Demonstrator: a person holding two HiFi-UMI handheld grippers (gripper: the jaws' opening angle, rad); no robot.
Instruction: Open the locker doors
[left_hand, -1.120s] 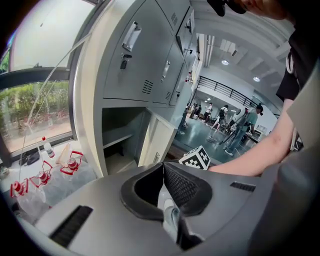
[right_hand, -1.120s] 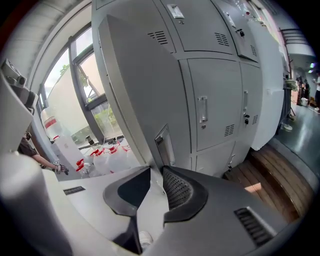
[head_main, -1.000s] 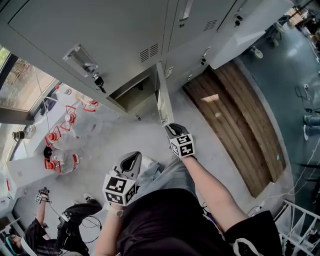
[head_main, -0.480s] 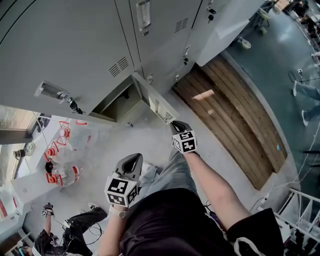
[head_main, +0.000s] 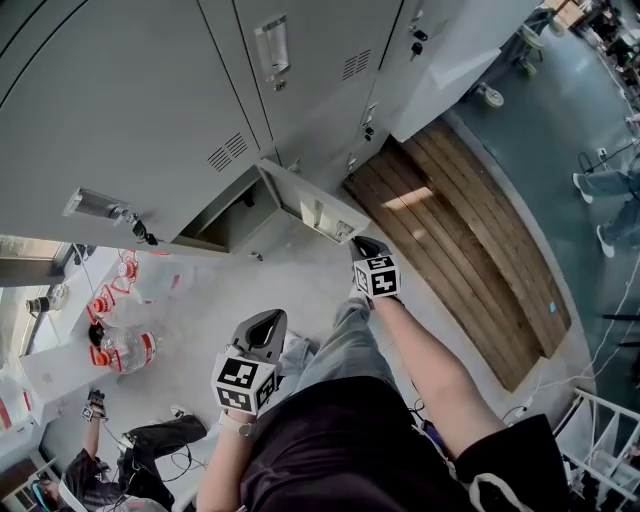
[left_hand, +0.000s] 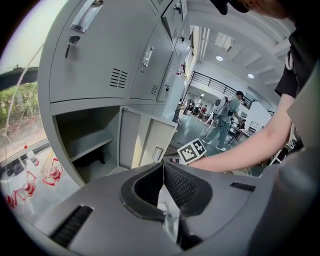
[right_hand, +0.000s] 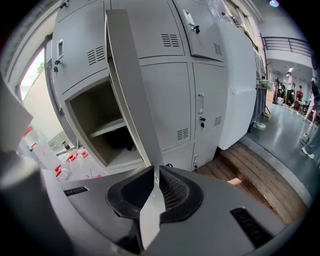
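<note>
Jaws of the right gripper (right_hand: 156, 172) have just been closing and now pinch the free edge of the locker door (right_hand: 127, 85); I see the thin metal running straight down between the two pads. From the head view, this right gripper (head_main: 362, 246) sits at the door's outer corner, arm extended.

Locker door (head_main: 312, 207): bottom tier of the locker bank (head_main: 150, 100), swung well out from its compartment (head_main: 225, 212), which stands exposed with one shelf inside (shelf seen in the right gripper view). Neighbouring doors along the bank sit flush.

Left gripper (left_hand: 162, 166): jaw tips meet, nothing between them. In the head view I find it (head_main: 265, 325) held low beside my operator's leg, well apart from the door.

Wooden platform (head_main: 470, 230) lies on the floor along the bank's far end.
</note>
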